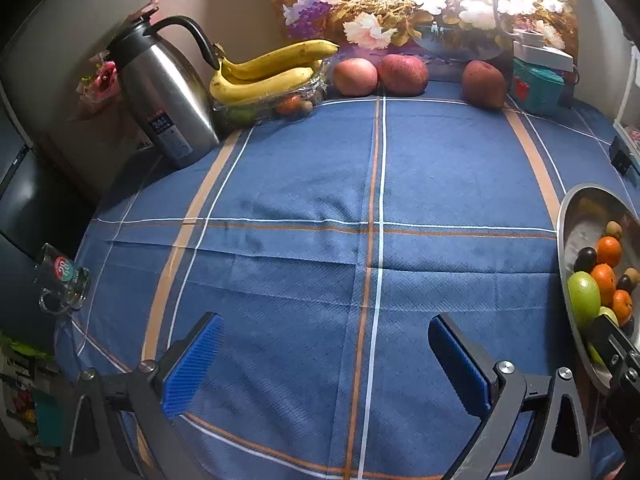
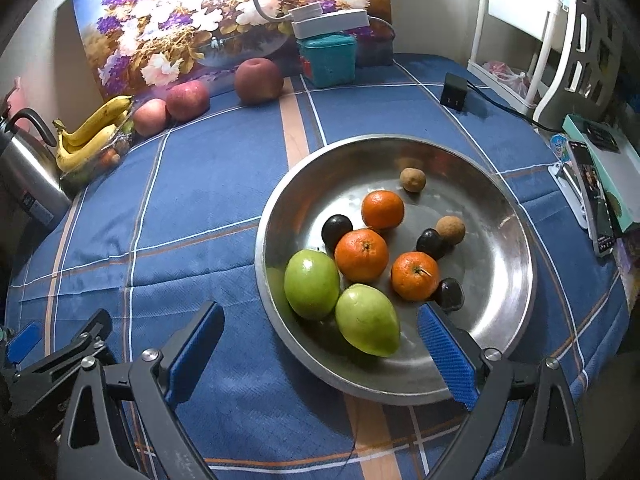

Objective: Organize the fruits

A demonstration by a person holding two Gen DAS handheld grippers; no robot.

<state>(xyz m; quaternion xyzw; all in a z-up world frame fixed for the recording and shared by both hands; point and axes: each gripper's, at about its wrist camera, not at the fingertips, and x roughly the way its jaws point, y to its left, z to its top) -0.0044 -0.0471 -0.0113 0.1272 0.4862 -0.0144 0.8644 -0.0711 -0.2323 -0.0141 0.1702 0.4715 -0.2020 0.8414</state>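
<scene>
Fruit fills the round steel bowl [image 2: 508, 248] on the blue plaid tablecloth [image 1: 300, 184]: 3 oranges [image 2: 361, 255], 2 green mangoes [image 2: 312, 284] and small dark and brown fruits. Right gripper [image 2: 320, 356] hovers at its near rim, jaws wide, empty. Left gripper [image 1: 326, 364] likewise spread, empty. 3 red apples [image 1: 403, 74] and yellow bananas [image 1: 264, 76] lie by the far wall.

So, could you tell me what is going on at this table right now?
A person holds two grippers over a blue checked tablecloth, sorting fruit. Both the left gripper and right gripper are open and empty. The right one hovers at the steel bowl holding oranges, green fruits and small dark and brown ones. Bananas and three apples wait at the far edge.
</scene>
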